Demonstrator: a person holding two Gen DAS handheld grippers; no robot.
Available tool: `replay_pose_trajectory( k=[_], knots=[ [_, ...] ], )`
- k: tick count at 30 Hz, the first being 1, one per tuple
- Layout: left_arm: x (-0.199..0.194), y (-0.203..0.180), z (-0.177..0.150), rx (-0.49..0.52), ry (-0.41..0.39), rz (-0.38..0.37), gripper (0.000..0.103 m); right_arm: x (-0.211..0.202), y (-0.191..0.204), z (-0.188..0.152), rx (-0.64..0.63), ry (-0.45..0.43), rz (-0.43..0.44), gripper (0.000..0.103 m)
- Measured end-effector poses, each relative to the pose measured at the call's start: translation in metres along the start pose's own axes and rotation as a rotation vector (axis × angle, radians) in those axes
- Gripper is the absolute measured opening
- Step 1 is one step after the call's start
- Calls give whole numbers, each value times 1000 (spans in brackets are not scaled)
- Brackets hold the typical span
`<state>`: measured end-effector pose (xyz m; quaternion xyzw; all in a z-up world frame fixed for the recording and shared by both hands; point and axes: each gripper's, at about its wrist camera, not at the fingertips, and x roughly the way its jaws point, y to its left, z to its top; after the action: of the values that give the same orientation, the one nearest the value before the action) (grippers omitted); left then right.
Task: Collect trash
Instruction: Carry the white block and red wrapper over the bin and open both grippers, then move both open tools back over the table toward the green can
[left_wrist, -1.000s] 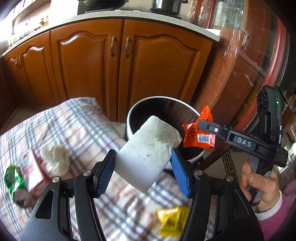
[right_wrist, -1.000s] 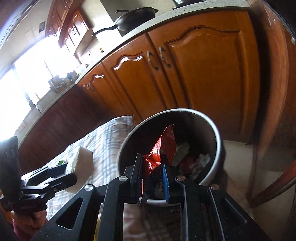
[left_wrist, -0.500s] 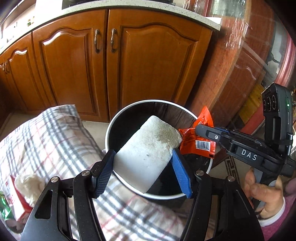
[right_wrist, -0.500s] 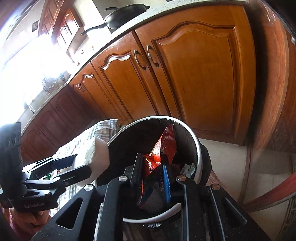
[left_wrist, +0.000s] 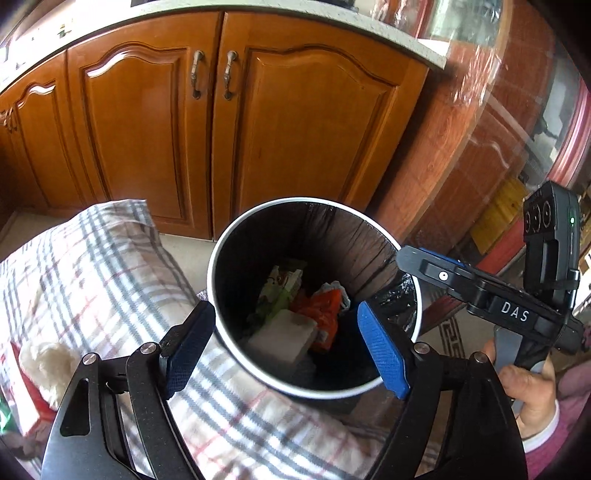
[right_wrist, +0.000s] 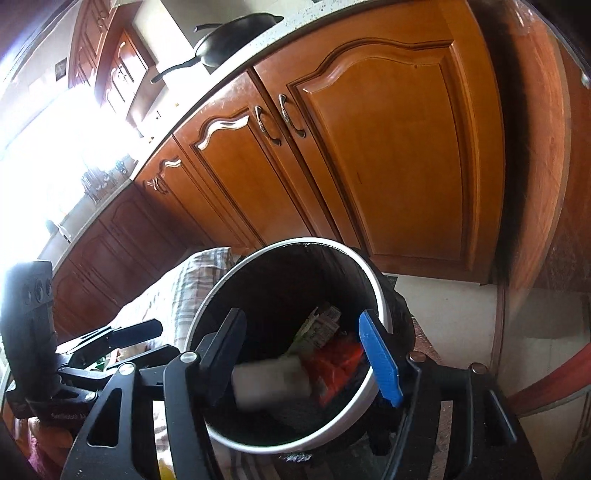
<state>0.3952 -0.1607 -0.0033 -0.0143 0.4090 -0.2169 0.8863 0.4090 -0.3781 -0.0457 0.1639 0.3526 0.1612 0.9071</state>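
I am holding my left claw (left_wrist: 284, 341) over the round black bin with a white rim and a black liner (left_wrist: 221, 317), its jaws spread wide with nothing between them; they have just been opening. Its blue pads (left_wrist: 384, 350) are standing on either side of the bin's mouth, apart from the rim. The pale grey-white rectangular foam block (left_wrist: 284, 338) is lying inside the bin on top of the other rubbish, leaning against the crumpled orange-red foil wrapper (left_wrist: 321, 310) beside it. A green-and-white printed paper packet (left_wrist: 282, 286) is sitting farther back in the bin.

I am keeping my right claw (right_wrist: 301, 354) over the same bin too, and its jaws have likewise just been opening; they are standing apart and gripping nothing. Through that gap the foam block (right_wrist: 271, 382) is showing blurred, with the orange-red wrapper (right_wrist: 338, 363) just to its right, both down inside the bin (right_wrist: 382, 306). In the left wrist view my right hand (left_wrist: 528, 395) is wrapping around the handle of the right claw (left_wrist: 402, 254), whose tip is reaching over the bin's right rim.

The bin is standing beside a grey, white and red checked cloth (left_wrist: 92, 273) covering the worktop. At the cloth's left edge a crumpled white tissue (left_wrist: 44, 365) is lying on a red-and-white package (left_wrist: 22, 398). Behind everything, orange-brown wooden cabinet doors with metal handles (left_wrist: 295, 122) are filling the background.
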Motion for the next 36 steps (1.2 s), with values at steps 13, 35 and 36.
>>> replay_pose_trajectory(
  k=[13,35,36],
  knots=[
    [-67,47,-64,-129,-60,58,81,-38,39,-42,-16,-32,79,76],
    [-136,112,-160,-259,-58,177,81,-41,120,-127,-169,94,141,77],
    [-138,114,-162,-261,-58,185,81,-40,122,-129,-180,98,136,77]
  ],
)
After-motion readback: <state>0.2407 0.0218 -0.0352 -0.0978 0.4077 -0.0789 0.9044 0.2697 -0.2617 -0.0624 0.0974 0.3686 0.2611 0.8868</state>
